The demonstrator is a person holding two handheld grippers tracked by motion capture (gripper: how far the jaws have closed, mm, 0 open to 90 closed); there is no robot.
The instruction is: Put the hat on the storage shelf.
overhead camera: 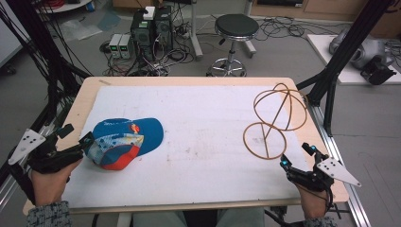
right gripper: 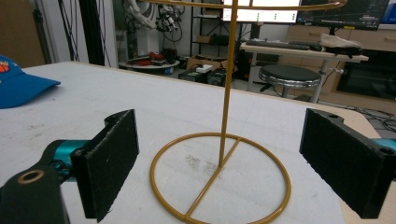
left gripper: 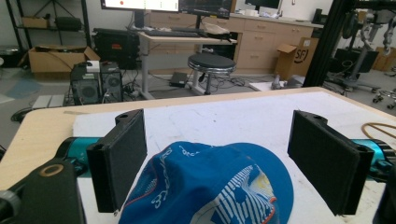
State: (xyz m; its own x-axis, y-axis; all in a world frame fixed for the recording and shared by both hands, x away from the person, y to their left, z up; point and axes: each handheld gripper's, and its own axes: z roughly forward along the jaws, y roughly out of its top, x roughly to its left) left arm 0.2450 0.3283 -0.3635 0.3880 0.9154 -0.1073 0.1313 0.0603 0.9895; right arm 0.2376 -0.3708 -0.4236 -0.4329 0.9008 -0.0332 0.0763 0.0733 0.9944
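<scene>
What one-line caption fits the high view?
Two open hand-held grippers flank a white mat: left gripper by a blue cap, right gripper near a gold wire stand.

The cap (left gripper: 210,186) runs off the bottom edge of the left gripper view, so its brim and near side are cut away. In the right gripper view only a blue piece of it shows at the left edge, and its printed mark is too small to read. The stand (right gripper: 219,175) loses its top hoops past the upper edge of the right gripper view, and its ring clips the bottom edge. In the high view the left gripper (overhead camera: 75,138) covers the cap's near-left edge, and whether the jaws touch the cap cannot be told. The lettering on the cap is too blurred to read.
</scene>
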